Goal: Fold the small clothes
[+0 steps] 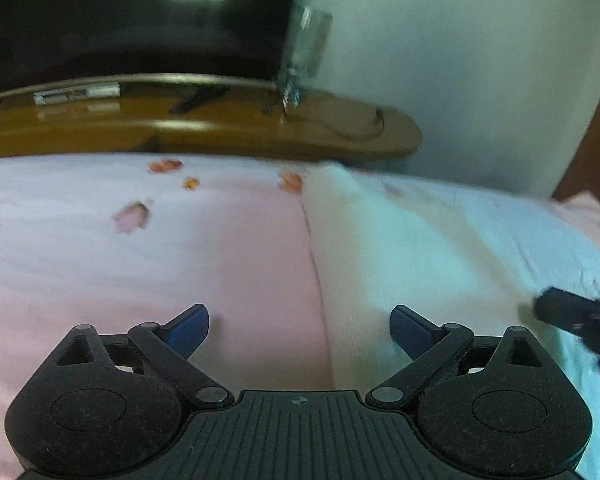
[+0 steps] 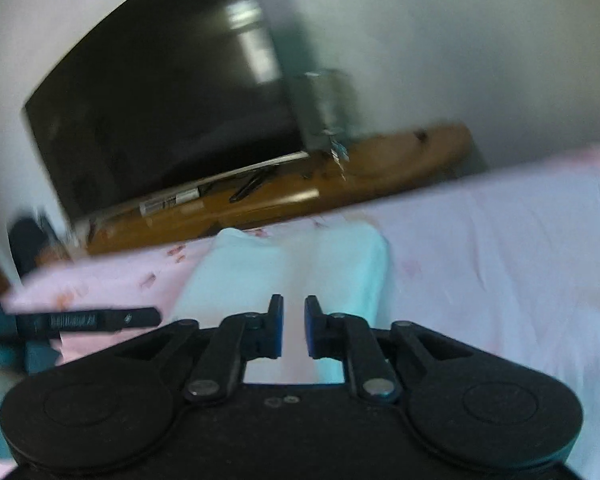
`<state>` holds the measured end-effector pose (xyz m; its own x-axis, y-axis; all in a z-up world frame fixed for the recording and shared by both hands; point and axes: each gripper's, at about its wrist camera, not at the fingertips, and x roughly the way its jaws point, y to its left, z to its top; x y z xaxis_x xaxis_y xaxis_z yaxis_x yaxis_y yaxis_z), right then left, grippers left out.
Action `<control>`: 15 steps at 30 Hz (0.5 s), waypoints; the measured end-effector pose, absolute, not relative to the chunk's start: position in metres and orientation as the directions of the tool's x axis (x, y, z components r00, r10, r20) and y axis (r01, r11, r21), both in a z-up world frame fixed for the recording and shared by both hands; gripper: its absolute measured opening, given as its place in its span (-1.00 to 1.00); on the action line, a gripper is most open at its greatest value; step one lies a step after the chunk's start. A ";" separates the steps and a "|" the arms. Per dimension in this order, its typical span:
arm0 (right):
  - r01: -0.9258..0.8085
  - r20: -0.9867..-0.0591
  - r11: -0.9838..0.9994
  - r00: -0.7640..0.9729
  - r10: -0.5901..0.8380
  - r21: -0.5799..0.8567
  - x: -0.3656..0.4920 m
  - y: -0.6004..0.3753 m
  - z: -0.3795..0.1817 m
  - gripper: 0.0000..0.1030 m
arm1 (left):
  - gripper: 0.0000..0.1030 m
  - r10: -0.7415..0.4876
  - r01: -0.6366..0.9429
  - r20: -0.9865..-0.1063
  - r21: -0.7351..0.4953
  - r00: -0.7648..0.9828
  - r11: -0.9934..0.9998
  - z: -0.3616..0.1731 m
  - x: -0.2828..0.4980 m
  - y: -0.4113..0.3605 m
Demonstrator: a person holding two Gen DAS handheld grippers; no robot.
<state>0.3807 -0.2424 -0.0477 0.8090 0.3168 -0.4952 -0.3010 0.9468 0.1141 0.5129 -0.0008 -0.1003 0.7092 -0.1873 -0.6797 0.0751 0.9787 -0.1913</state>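
Left tool (image 1: 299, 330) gaped wide, empty; right tool (image 2: 294, 327) nearly closed, empty, over white garment (image 2: 300, 268) at frame center.

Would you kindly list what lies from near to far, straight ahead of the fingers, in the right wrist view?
Right gripper → pale folded garment → pink floral bedsheet → wooden TV stand → television.

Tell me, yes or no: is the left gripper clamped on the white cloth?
No. The left gripper has its blue fingers spread wide with nothing between them, hovering above the edge of the white cloth on the pink bedsheet.
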 end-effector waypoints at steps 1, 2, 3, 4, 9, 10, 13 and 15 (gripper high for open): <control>-0.322 -0.516 0.947 0.812 0.272 -0.007 0.385 -0.231 -0.055 -0.77 | 0.89 -0.193 0.081 -0.679 -0.193 0.709 0.978 -0.105 0.513 0.000; -0.318 -0.550 0.943 0.807 0.214 -0.099 0.390 -0.227 -0.066 -0.84 | 0.90 -0.208 0.085 -0.675 -0.211 0.708 0.974 -0.108 0.510 -0.002; -0.303 -0.581 0.945 0.794 0.181 -0.120 0.394 -0.231 -0.076 -0.93 | 0.92 -0.213 0.081 -0.676 -0.222 0.706 0.972 -0.111 0.509 -0.001; -0.298 -0.563 0.952 0.800 0.206 -0.074 0.393 -0.243 -0.081 -0.96 | 0.98 -0.206 0.076 -0.676 -0.217 0.708 0.973 -0.113 0.509 -0.001; -0.277 -0.567 0.956 0.804 0.178 -0.093 0.398 -0.236 -0.082 -0.96 | 1.00 -0.174 0.066 -0.680 -0.182 0.712 0.981 -0.114 0.508 -0.006; -0.272 -0.567 0.959 0.803 0.183 -0.075 0.400 -0.238 -0.083 -0.96 | 1.00 -0.173 0.067 -0.682 -0.180 0.711 0.981 -0.113 0.508 -0.006; -0.251 -0.570 0.968 0.792 0.221 0.028 0.405 -0.248 -0.085 -0.96 | 1.00 -0.164 0.069 -0.687 -0.163 0.708 0.984 -0.108 0.507 -0.008; -0.245 -0.575 0.969 0.787 0.223 0.040 0.403 -0.251 -0.082 -0.96 | 1.00 -0.157 0.067 -0.689 -0.156 0.708 0.986 -0.106 0.506 -0.008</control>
<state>0.4032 -0.2514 -0.0815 0.7871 0.2229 -0.5752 -0.2448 0.9687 0.0404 0.5063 -0.0083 -0.1062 0.7078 -0.1566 -0.6888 0.0665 0.9856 -0.1557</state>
